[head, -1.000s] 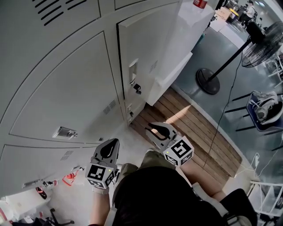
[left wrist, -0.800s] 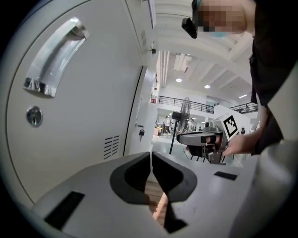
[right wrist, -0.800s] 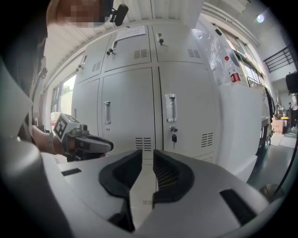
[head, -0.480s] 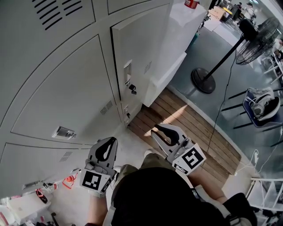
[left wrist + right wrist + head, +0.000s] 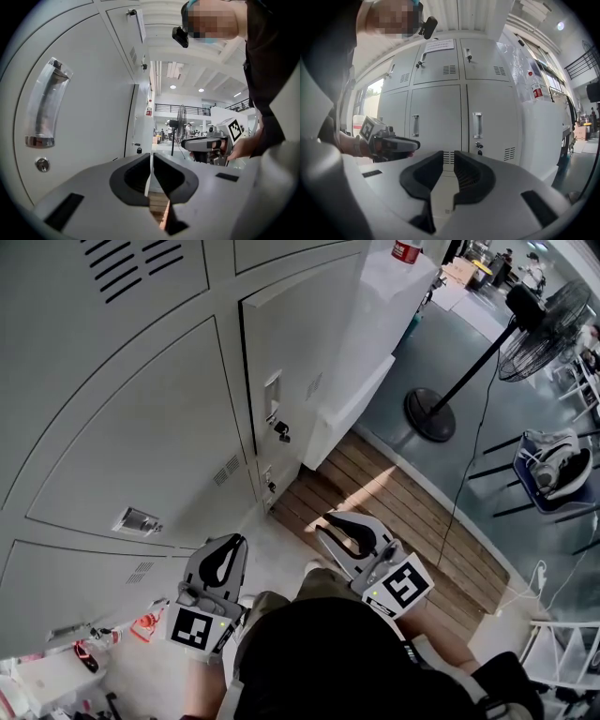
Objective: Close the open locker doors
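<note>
Down by the foot of the lockers (image 5: 131, 437) I've got both grippers out in front of me, side by side and apart, pointing roughly level.

My left gripper (image 5: 151, 156) is empty. Its jaws sit all but together, with only a hairline of light between the tips. It's right up beside the grey locker face, and a clear handle (image 5: 47, 108) with a small round lock under it sits on the door to its left.

My right gripper (image 5: 448, 154) is further back, looking square at the whole bank. Its jaws are a narrow slit apart with nothing in them, just a door vent showing through the gap.

Past both tips is the door (image 5: 300, 352) at the right end of the bank, with a padlock (image 5: 281, 432) hanging under its handle. From above there's a dark seam down its left edge, and I can't tell if it's a touch ajar. Seen head-on from the right gripper, every door looks flush.

Right of that door a white cabinet (image 5: 384, 324) butts against the lockers, with a red can (image 5: 405, 249) on top. Wooden boards (image 5: 412, 521) cover the floor at its base, and a standing fan (image 5: 553, 324) stands well beyond them.
</note>
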A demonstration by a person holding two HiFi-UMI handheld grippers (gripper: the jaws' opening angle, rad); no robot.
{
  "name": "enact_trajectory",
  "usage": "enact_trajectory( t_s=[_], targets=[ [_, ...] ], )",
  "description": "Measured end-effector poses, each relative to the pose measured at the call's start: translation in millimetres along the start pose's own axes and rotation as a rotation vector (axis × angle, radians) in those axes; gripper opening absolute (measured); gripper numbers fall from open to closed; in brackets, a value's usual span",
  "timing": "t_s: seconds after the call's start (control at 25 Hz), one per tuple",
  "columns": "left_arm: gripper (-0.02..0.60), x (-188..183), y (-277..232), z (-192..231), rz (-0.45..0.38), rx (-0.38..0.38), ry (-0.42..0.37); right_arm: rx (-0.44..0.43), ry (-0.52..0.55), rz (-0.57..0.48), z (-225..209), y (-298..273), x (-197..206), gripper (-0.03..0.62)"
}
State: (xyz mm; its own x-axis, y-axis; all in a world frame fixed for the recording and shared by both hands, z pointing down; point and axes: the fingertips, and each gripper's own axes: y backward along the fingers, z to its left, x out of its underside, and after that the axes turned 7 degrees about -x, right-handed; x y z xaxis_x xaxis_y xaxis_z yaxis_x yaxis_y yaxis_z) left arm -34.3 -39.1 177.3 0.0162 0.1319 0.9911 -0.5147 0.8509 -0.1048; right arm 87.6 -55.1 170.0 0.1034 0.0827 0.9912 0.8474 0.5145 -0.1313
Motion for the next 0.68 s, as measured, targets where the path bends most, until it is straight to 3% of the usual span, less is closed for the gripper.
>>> enact_trajectory(
  t_s=[0.68],
  targets=[
    [0.011,3.6,-6.3,5.3,0.010,-0.008,0.007,-0.002,-0.038,0.000,-7.8,-4.8,5.6,0.081]
  ],
)
